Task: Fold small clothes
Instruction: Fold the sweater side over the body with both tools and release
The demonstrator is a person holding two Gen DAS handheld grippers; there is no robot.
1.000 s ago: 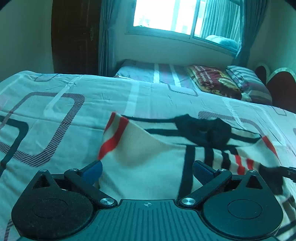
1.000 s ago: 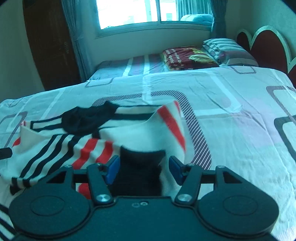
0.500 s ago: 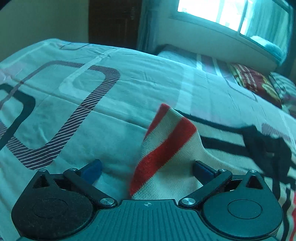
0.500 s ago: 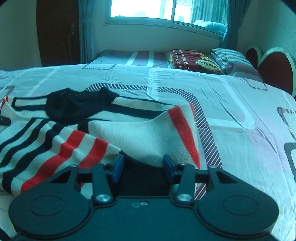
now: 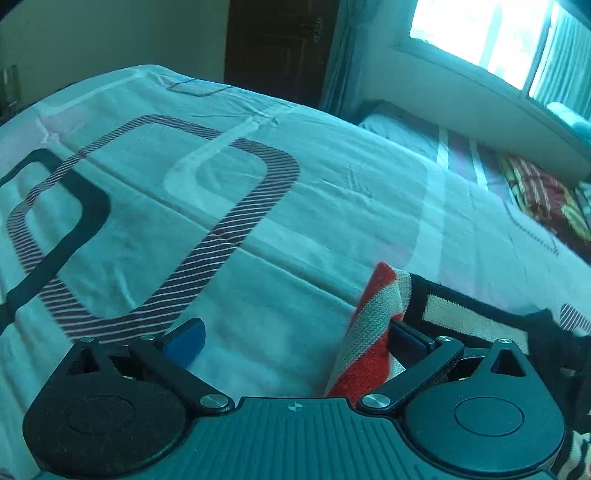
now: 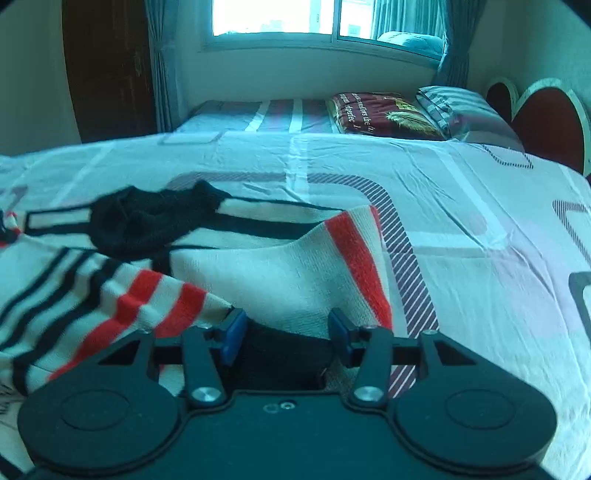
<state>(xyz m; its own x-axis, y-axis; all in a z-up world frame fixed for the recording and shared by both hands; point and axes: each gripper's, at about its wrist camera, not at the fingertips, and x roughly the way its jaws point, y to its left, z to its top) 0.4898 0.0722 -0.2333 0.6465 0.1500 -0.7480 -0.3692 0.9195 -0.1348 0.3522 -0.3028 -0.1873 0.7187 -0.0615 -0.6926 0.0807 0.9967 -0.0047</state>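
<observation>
Sweater (image 6: 288,280) lies striped on the bedsheet (image 6: 480,229). Left gripper (image 5: 295,334), spread wide, has swung left since earlier; the sleeve sits at 3 o'clock against its right finger. Right gripper (image 6: 284,334), half open, straddles the black hem. The pillow (image 6: 384,114) reads "perfec".

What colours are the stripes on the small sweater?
Red and black on cream; the sweater shows best in the right wrist view.

Across most of my view spreads a bedsheet (image 6: 461,192) patterned with rounded rectangles. At the top centre I see a bright window (image 6: 291,16) with curtains (image 6: 159,62), a dark wooden door (image 6: 107,66) upper left, and pillows (image 6: 384,114) beside a red headboard (image 6: 546,122) upper right.
</observation>
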